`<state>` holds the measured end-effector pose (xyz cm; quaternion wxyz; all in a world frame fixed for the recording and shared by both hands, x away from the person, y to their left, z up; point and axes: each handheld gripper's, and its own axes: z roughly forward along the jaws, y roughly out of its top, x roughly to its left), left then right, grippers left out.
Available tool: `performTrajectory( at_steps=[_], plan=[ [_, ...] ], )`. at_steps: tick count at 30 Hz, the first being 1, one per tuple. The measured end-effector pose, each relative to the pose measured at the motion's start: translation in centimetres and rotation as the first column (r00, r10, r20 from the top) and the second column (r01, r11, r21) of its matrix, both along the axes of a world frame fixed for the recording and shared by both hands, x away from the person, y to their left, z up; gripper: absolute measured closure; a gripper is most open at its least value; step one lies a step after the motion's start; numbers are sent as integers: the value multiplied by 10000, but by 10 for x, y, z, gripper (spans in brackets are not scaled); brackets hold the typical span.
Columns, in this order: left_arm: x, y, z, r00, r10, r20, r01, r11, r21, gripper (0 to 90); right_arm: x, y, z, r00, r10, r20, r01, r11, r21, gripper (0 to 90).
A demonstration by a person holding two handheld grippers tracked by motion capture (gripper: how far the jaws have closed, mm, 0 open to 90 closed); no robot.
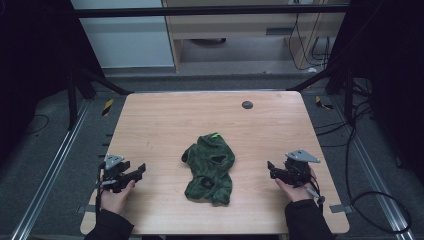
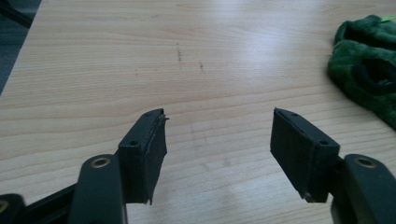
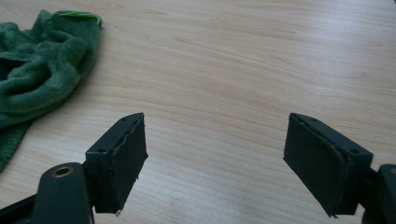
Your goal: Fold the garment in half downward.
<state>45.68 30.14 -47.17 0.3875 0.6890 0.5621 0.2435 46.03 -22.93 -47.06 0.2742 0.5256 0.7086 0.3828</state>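
A crumpled dark green fleece garment [image 1: 209,169] with a small bright green tag lies at the middle of the wooden table [image 1: 165,120]. My left gripper [image 1: 140,170] rests near the table's left front, open, well left of the garment. In the left gripper view the left gripper [image 2: 219,140] holds nothing, and the garment [image 2: 366,70] lies at the far right. My right gripper [image 1: 270,167] is at the right front, open, to the right of the garment. The right gripper view has the right gripper [image 3: 215,149] over bare wood, with the garment [image 3: 42,60] at the upper left.
A small dark round disc [image 1: 247,104] sits near the table's far edge. Black frame struts and cables stand around the table, and a light wooden cabinet [image 1: 240,30] is behind it. Bare wood lies around the garment.
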Motion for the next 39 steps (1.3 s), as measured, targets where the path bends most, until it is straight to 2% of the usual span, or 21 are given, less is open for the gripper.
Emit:
performTrajectory(
  at_steps=[5,8,11,14,17,23,31,39],
  plan=[
    [0,-7,2,9988,-475,-151,474,9988,-115,375,-1,3,2,9994,315,-108,-313,9994,140,227],
    [1,-10,5,9967,-806,-106,805,9967,-76,378,-1,6,3,9977,613,-279,-602,9974,406,254],
    [4,-12,7,9935,-1136,-21,1136,9935,23,380,0,10,4,9964,788,-316,-775,9961,412,267],
    [7,-12,8,9924,-1231,-17,1231,9924,-42,378,1,13,7,9955,919,-226,-905,9943,555,277],
    [11,-14,9,9911,-1328,-51,1327,9911,-101,376,2,15,10,9945,1039,-135,-1032,9935,491,282],
    [20,-22,22,9858,-1667,190,1667,9860,17,367,6,20,21,9928,1189,133,-1195,9909,621,296],
    [29,-33,35,9813,-1881,413,1887,9820,-90,363,17,32,38,9880,1516,307,-1536,9851,776,305],
    [39,-41,44,9759,-2111,555,2125,9770,-196,359,26,42,45,9844,1701,454,-1734,9814,828,305]
  ],
)
